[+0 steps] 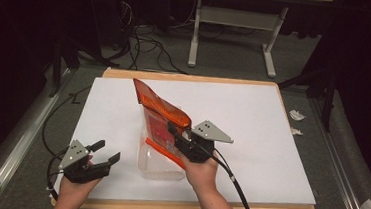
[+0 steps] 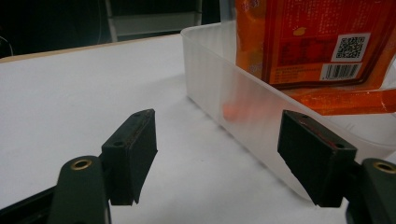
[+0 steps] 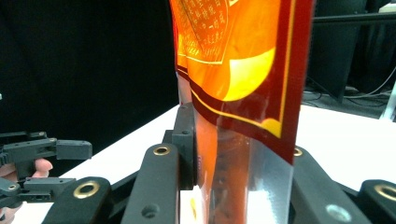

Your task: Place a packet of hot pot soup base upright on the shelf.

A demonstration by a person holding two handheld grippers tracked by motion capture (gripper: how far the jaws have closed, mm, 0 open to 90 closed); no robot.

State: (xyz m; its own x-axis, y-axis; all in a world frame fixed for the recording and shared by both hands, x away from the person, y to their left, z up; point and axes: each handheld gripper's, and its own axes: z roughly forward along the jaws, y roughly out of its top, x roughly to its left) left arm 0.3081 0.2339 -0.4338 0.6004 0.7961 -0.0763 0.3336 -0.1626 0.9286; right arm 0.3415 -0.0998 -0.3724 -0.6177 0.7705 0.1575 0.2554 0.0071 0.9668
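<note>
resting near the table's front left edge, the left gripper (image 1: 104,154) has its jaws wide apart, holding nothing, just beside a clear plastic bin (image 1: 155,163) on the white table (image 1: 261,140). standing in the bin, an orange snack bag (image 1: 158,113) shows a qr code and barcode; its printed text is too small to read. the right gripper (image 3: 233,154) is clamped on the bag's edge.

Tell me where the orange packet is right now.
In the high view the orange packet stands tilted in the clear plastic bin near the table's middle, clamped by the right gripper; the left gripper is open beside the bin.
</note>
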